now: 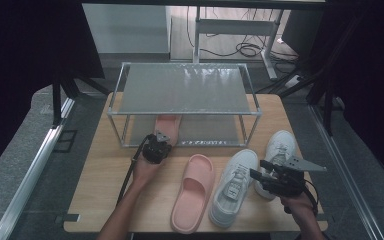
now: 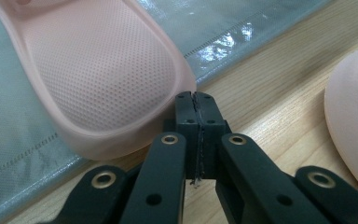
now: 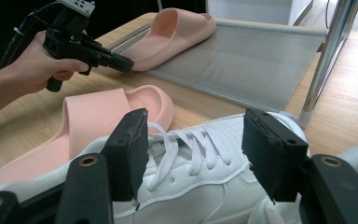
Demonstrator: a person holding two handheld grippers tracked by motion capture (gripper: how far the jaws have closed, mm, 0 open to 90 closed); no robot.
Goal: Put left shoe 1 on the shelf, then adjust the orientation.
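The wooden tabletop (image 1: 105, 175) carries a two-tier metal shoe rack (image 1: 185, 90) at its far side, with grey mesh shelves. The top shelf is bare. On the bottom shelf (image 3: 261, 60) lies one pink slipper (image 1: 168, 122), toe toward the back, its heel at the shelf's front edge.

In front of the rack sit three more shoes in a row: a second pink slipper (image 1: 194, 192), a white sneaker (image 1: 234, 187) beside it, and another white sneaker (image 1: 278, 150) to the right, nearer the rack.

The work looks like stowing footwear on the rack, and the step in hand appears to be seating the first slipper. The left claw (image 1: 161, 141) has its jaws pressed together on nothing, tips just at the slipper's heel (image 2: 135, 135); whether they touch it I cannot tell. It seems to be nudging the slipper in with closed tips rather than gripping it.

The right claw (image 3: 193, 154) hangs just above the laces of the nearer white sneaker, jaws spread wide on either side of the tongue, not yet pressing.

Next, I judge, the left claw should back off and spread for the second slipper, while the right lowers and closes on the sneaker's upper, firmly enough that the soft sides do not slip.
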